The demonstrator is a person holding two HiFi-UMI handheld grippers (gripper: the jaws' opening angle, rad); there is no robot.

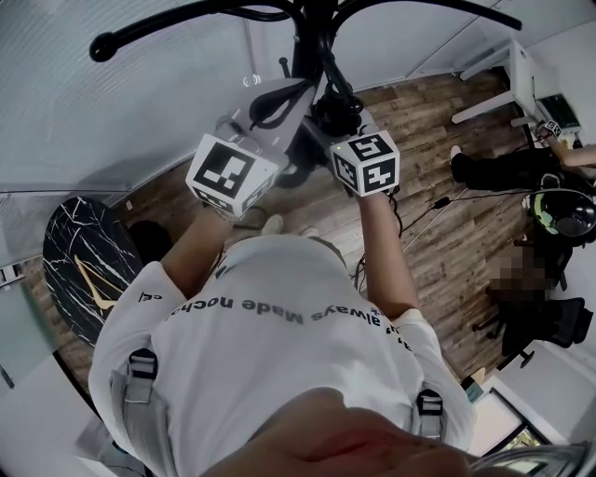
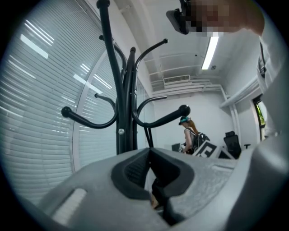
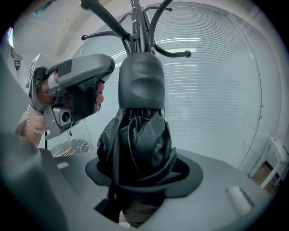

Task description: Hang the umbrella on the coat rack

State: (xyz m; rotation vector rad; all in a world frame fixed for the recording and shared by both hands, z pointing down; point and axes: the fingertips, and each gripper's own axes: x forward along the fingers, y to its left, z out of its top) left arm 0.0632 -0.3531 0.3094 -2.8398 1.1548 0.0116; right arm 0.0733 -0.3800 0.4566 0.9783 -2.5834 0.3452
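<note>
The black coat rack stands right in front of me, its curved hooks spreading over both grippers. A folded black umbrella with a grey handle stands upright between the jaws of my right gripper, whose pads close around its bunched fabric. In the head view the umbrella hangs close to the rack's pole. My left gripper is shut on the umbrella's thin black strap, which runs up to a hook arm of the rack. The right gripper view shows the left gripper beside the handle.
A round black marble table stands at the left. A wall of blinds is behind the rack. At the right there are a white desk, a person sitting on the wooden floor and an office chair.
</note>
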